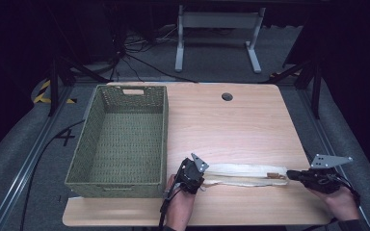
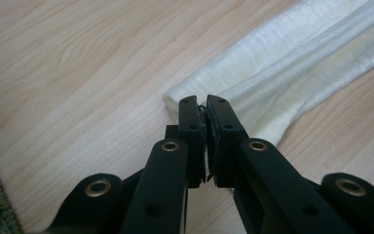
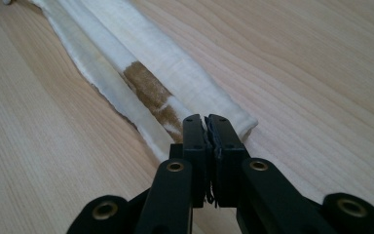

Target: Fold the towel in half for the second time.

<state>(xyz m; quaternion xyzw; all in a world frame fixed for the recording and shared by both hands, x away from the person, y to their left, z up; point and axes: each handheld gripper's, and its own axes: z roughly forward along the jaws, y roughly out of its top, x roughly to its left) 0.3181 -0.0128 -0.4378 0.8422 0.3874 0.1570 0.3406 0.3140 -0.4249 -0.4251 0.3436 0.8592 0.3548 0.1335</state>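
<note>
Green woven rectangular basket at left of pale wooden worktop, empty. Left hand-held gripper pinched tight on near end of long cream folded cloth; right hand-held gripper likewise clamped on far end (brown patch there). Suggest keeping cloth taut and level while lifting.

Open counter right of the basket

The woven basket blocks the counter's left side; the folded cloth lies across the near edge.
</note>
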